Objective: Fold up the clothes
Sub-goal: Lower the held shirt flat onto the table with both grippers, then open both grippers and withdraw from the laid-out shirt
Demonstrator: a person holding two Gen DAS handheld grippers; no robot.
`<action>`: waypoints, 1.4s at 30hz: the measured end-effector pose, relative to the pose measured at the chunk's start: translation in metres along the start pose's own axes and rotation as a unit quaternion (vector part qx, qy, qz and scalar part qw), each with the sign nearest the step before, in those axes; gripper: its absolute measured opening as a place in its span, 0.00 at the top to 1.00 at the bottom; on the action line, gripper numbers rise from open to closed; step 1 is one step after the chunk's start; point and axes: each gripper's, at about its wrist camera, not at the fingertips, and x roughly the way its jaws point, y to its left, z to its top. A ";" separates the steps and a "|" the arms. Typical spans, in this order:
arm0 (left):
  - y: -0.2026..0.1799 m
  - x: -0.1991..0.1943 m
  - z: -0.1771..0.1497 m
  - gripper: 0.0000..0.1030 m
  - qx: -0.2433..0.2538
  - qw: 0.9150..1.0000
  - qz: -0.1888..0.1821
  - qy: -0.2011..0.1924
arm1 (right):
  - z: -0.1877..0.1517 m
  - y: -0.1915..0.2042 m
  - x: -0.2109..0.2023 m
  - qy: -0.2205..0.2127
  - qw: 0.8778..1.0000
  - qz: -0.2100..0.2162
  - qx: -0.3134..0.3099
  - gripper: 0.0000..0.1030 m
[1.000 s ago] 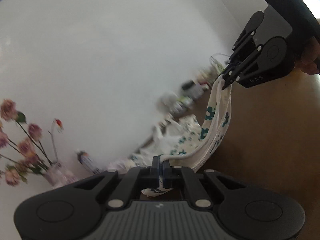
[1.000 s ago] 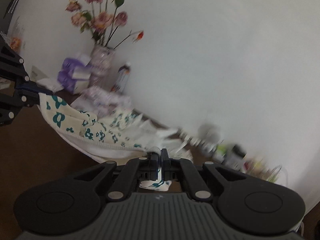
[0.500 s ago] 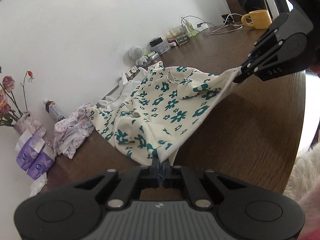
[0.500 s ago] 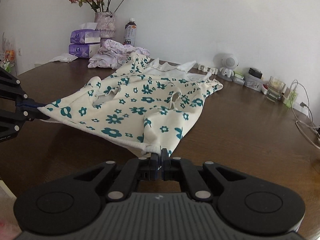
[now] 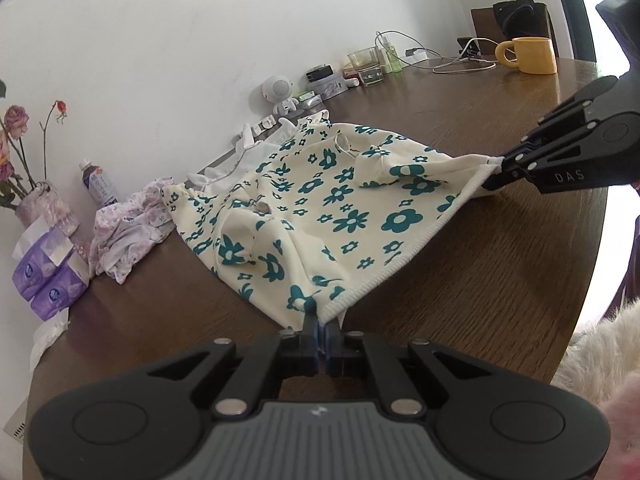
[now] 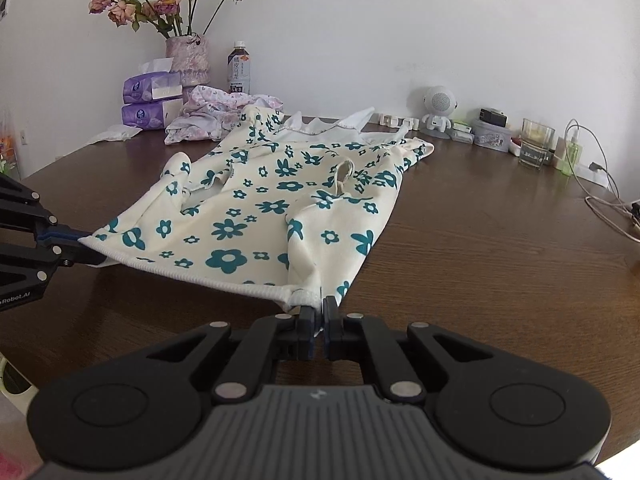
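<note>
The left gripper (image 5: 322,326) is seen closed on one corner of the hem of the top (image 5: 320,200), its jaws pinched tight on the ribbed edge. The right gripper (image 6: 322,312) is likewise clamped on the other hem corner, and the hem is drawn fairly taut between the two, slightly raised off the table (image 6: 480,248). The rest of the top, cream with teal flowers, is laid out on the table away from the grippers, its far end reaching toward the wall, over a white garment (image 6: 332,124). It is not yet flat: puckers and two small loops are seen across the middle.

The step in hand is judged to be the spreading of the top before any fold is made. It would best be done with the hem kept level and evenly tensioned, both corners lowered together so that no slack is trapped. A gentle pull toward the near edge should be enough for the wrinkles; a hard one would likely drag the white garment along. The pink clothes (image 6: 216,112) and tissue packs (image 6: 150,102) beside the far corner should be kept clear of.
</note>
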 end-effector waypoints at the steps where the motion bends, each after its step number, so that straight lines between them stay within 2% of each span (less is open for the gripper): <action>1: 0.001 0.000 -0.001 0.97 -0.007 1.000 0.000 -0.001 | -0.001 -0.001 0.000 0.001 1.000 0.001 0.002 0.97; 3: 0.003 -0.003 -0.002 0.96 -0.025 1.000 -0.002 -0.001 | -0.001 -0.002 -0.001 0.000 1.000 0.003 0.008 0.96; 5: 0.007 -0.001 -0.001 0.89 -0.050 0.999 -0.006 0.000 | 0.000 -0.002 -0.002 0.001 1.000 0.006 0.014 0.94; 6: 0.008 -0.002 0.000 0.86 -0.064 0.998 -0.010 0.001 | 0.000 -0.002 -0.002 0.004 1.000 0.008 0.015 0.88; 8: 0.013 -0.002 0.001 0.74 -0.094 0.995 -0.027 -0.001 | 0.000 -0.001 -0.005 0.009 1.000 0.012 0.017 0.68; 9: 0.016 -0.003 0.000 0.60 -0.105 0.994 -0.035 -0.002 | 0.001 -0.001 -0.009 0.007 1.000 0.012 0.018 0.52; 10: 0.019 -0.004 0.000 0.46 -0.116 0.992 -0.043 -0.003 | 0.001 -0.001 -0.013 0.005 1.000 0.012 0.018 0.47; 11: 0.022 -0.006 -0.001 0.44 -0.127 0.991 -0.051 -0.004 | 0.002 0.000 -0.019 0.002 1.000 0.009 0.018 0.46; 13: 0.028 -0.011 -0.001 0.39 -0.138 0.988 -0.065 -0.011 | 0.004 0.000 -0.033 -0.012 1.000 0.016 0.015 0.39; 14: 0.031 -0.014 -0.002 0.35 -0.143 0.987 -0.071 -0.014 | 0.005 0.000 -0.039 -0.018 0.999 0.022 0.015 0.30; 15: 0.033 -0.016 -0.002 0.26 -0.152 0.985 -0.076 -0.017 | 0.007 -0.001 -0.044 -0.023 0.999 0.027 0.016 0.24; 16: 0.036 -0.019 -0.003 0.21 -0.163 0.983 -0.082 -0.022 | 0.008 -0.001 -0.046 -0.026 0.999 0.030 0.017 0.24; 20: 0.047 -0.027 -0.003 0.20 -0.212 0.971 -0.098 -0.045 | 0.013 -0.002 -0.046 -0.030 0.998 0.036 0.031 0.24; 25: 0.049 -0.031 -0.003 0.19 -0.245 0.966 -0.070 -0.047 | 0.015 0.003 -0.035 -0.023 0.998 0.044 0.049 0.24; 34: 0.058 -0.040 -0.016 0.19 -0.250 0.966 -0.058 -0.032 | 0.019 0.011 -0.029 -0.015 0.998 0.045 0.046 0.24; 38: 0.061 -0.042 -0.021 0.19 -0.253 0.965 -0.064 -0.025 | 0.022 0.013 -0.025 -0.005 0.998 0.047 0.047 0.24; 42: 0.065 -0.044 -0.019 0.20 -0.224 0.972 -0.069 -0.011 | 0.029 0.015 -0.023 0.009 0.997 0.056 0.047 0.24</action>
